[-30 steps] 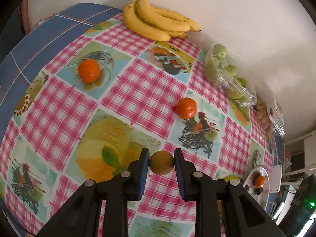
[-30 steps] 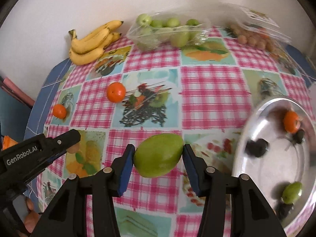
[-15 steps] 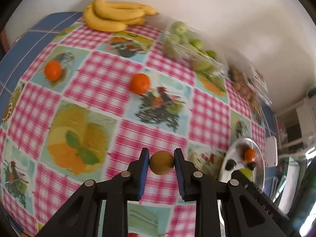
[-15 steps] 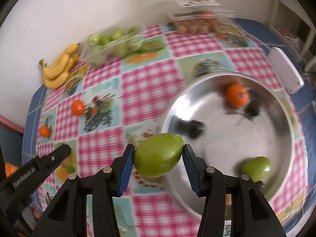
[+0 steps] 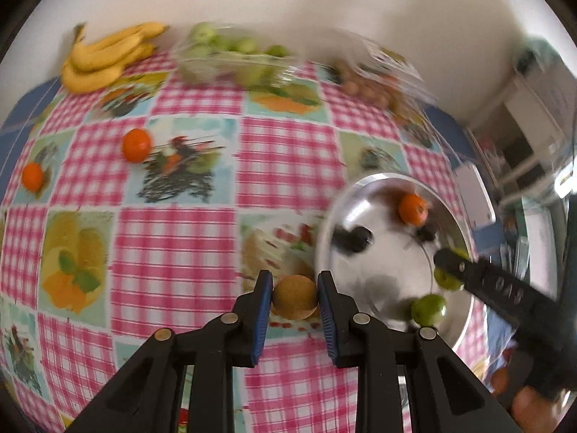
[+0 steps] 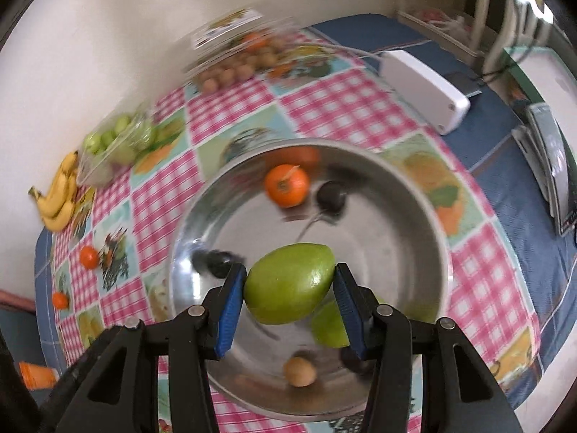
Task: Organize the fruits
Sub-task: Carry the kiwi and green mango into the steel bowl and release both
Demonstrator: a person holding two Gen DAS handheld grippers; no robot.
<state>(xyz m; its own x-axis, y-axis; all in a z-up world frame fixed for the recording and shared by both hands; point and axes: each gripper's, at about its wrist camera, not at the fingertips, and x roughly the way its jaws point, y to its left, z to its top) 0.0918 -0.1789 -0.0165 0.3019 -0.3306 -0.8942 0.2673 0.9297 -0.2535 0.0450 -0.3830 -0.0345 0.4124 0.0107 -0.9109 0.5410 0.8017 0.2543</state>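
My left gripper (image 5: 294, 297) is shut on a small brown kiwi (image 5: 294, 296), held just left of the steel bowl (image 5: 342, 216). My right gripper (image 6: 289, 294) is shut on a large green mango (image 6: 289, 282), held over the middle of the steel bowl (image 6: 425, 223). Inside the bowl lie an orange (image 6: 287, 184), two dark fruits (image 6: 331, 195), a green fruit (image 6: 330, 328) and a small brown fruit (image 6: 300, 371). The right gripper's arm (image 5: 501, 288) shows over the bowl's right side in the left wrist view.
On the pink checked cloth lie two oranges (image 5: 136, 145) (image 5: 32, 176), a banana bunch (image 5: 108, 56), a bag of green fruit (image 5: 230, 54) and a pack of brown fruit (image 5: 368, 86) along the wall. A white box (image 6: 425, 90) sits behind the bowl.
Both grippers have swung right toward the bowl. The right gripper with the mango has moved from the bowl's near-left rim to over its middle. The left gripper with the kiwi is nearer the rim.
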